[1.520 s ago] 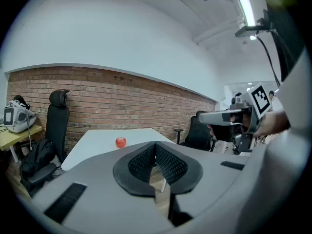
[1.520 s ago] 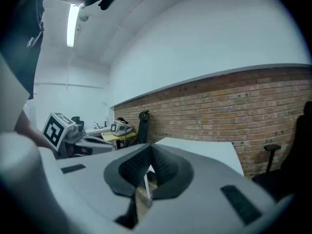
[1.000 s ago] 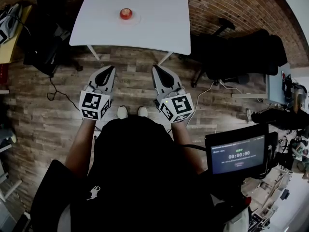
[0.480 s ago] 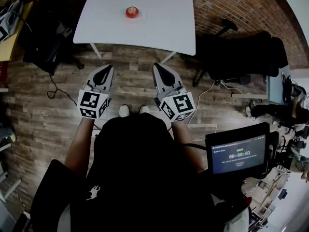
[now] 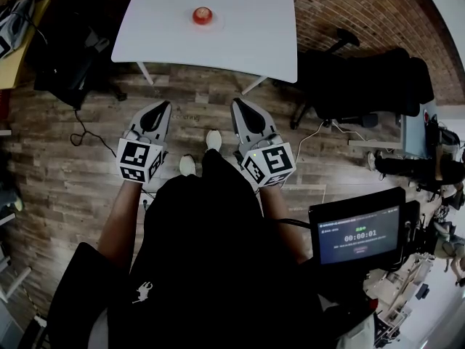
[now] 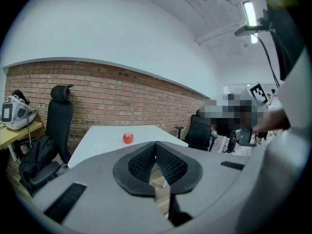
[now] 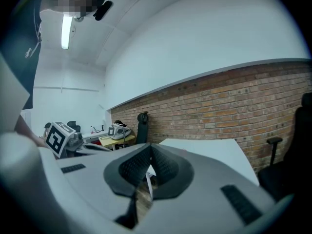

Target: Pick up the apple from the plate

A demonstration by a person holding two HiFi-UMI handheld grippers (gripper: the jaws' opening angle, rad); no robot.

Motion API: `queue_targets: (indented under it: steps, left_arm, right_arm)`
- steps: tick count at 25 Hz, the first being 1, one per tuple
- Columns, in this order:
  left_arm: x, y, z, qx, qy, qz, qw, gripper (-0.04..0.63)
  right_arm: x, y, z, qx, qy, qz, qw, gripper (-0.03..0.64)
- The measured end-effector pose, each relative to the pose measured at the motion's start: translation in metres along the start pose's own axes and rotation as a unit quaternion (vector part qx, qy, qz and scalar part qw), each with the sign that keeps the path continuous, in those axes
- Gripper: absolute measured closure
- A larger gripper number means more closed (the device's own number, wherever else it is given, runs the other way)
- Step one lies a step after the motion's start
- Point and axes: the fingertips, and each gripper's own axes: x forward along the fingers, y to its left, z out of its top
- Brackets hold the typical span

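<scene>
The apple (image 5: 202, 14) sits on its plate (image 5: 214, 22) at the top centre of the head view, on a white table (image 5: 251, 38). Lower in the frame, over the wood floor, the left gripper (image 5: 161, 106) and the right gripper (image 5: 237, 104) each have their jaws closed on nothing.

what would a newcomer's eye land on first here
The red apple, the only spot of colour on the white table, at the top of the head view. Then the left gripper and right gripper, both shut and empty, held over the wooden floor well short of the table.
</scene>
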Motion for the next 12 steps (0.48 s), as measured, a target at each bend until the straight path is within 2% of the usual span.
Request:
queue_targets:
  steps: [9,12]
  left_arm:
    - [0.017,0.001,0.000,0.006,0.014,0.013,0.9998,0.589]
    - [0.032,0.010,0.010,0.011,0.003,0.025,0.9996,0.588]
  right_arm:
    - [0.011,-0.025,0.002,-0.001,-0.004,0.008,1.000,0.614]
    - [0.022,-0.039,0.009,0.000,-0.009,0.014,1.000,0.614]
